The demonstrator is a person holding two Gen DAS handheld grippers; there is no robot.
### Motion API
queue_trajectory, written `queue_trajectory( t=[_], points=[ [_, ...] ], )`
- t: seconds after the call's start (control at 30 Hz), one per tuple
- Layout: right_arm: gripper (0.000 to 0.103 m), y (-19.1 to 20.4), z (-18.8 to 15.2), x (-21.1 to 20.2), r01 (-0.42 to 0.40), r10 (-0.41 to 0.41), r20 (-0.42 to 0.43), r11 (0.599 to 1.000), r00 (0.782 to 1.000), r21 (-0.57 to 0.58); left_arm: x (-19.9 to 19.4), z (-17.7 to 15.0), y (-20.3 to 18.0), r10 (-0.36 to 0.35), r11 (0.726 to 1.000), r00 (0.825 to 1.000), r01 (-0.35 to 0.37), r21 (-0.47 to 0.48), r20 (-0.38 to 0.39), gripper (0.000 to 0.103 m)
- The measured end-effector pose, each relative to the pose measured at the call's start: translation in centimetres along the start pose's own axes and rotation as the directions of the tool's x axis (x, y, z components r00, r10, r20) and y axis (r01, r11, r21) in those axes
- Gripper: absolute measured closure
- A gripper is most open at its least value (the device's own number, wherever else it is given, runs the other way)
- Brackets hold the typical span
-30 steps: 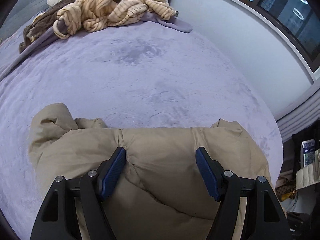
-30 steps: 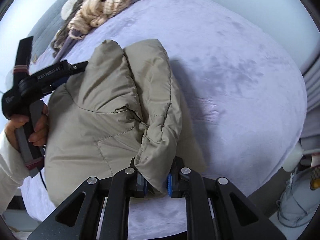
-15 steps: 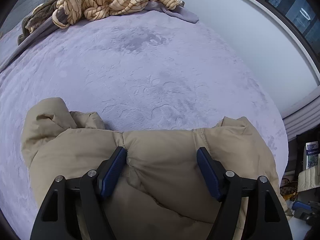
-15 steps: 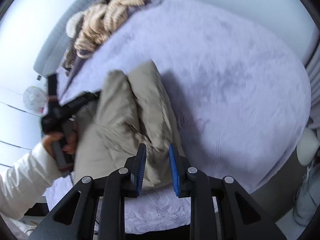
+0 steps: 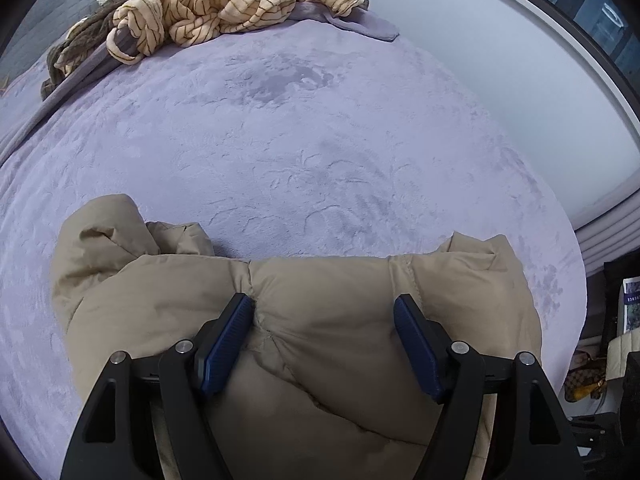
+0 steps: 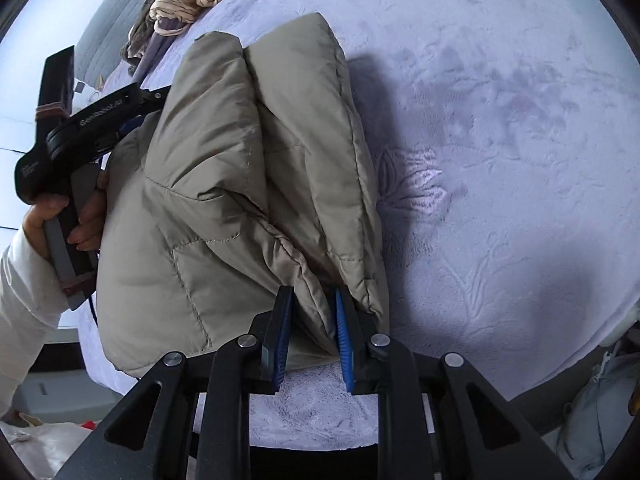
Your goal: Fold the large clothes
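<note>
A puffy beige jacket [image 5: 340, 280] lies folded on the lilac bedspread [image 5: 320, 140] near its front edge. My left gripper [image 5: 324, 308] is open wide, its blue pads set down on the jacket's top with a bulge of fabric between them. In the right wrist view the jacket [image 6: 240, 160] shows two stacked folds. My right gripper [image 6: 310, 308] is closing on the jacket's near corner, and the fabric fills the gap between its pads. A hand [image 6: 84, 220] in a white sleeve holds the left gripper's handle [image 6: 60, 160] at the jacket's far side.
A striped cream blanket [image 5: 224, 4] and a brown throw are heaped at the bed's far end. A white wall and a window run along the right. Bags [image 5: 584, 376] stand on the floor past the bed's right edge. A pale bag [image 6: 592, 420] sits below the bed corner.
My right gripper let go of the jacket's fold, lifted away, then came back down onto the near corner. The left gripper stayed on the jacket.
</note>
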State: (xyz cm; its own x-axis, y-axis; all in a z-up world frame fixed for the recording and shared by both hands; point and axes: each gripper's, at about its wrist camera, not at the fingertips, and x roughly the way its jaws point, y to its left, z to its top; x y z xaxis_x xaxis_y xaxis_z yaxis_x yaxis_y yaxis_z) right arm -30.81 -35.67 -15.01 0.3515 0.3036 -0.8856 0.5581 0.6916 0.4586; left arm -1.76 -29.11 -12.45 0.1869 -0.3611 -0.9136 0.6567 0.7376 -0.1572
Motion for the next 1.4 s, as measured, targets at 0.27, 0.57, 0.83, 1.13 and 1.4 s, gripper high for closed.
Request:
queue_trajectory(
  t=[0.27,0.57,0.83,1.13,1.4],
  points=[
    [0.08,0.2,0.1,0.2,-0.021,0.019,-0.045,0.999,0.999,-0.028,-6.7,-3.5,1.6,0.048,0.998,0.999,-0.047,-0.051,0.006,0.028],
    [0.078,1.0,1.8,0.2,-0.005,0.0,-0.091,0.999,0.996,-0.048,-10.8,-10.8,4.6,0.094,0.97,0.995,-0.098,-0.222,-0.029,0.0],
    [0.062,2.2,2.9,-0.4,0.016,-0.018,-0.095,1.0,0.995,-0.02,-10.8,-14.7,6.2,0.044,0.952,0.996,-0.066,-0.3,-0.077,0.0],
    [0.024,5.7,3.9,-1.6,-0.008,0.008,-0.007,1.0,1.0,-0.005,-11.2,-16.1,7.2,0.03,0.955,0.994,-0.06,-0.292,-0.105,0.0],
    [0.02,7.7,2.7,-1.6,0.022,-0.024,0.09,1.0,0.996,0.016,-12.6,-17.1,8.7,0.046,0.96,0.994,-0.071,-0.27,-0.097,0.0]
  ],
)
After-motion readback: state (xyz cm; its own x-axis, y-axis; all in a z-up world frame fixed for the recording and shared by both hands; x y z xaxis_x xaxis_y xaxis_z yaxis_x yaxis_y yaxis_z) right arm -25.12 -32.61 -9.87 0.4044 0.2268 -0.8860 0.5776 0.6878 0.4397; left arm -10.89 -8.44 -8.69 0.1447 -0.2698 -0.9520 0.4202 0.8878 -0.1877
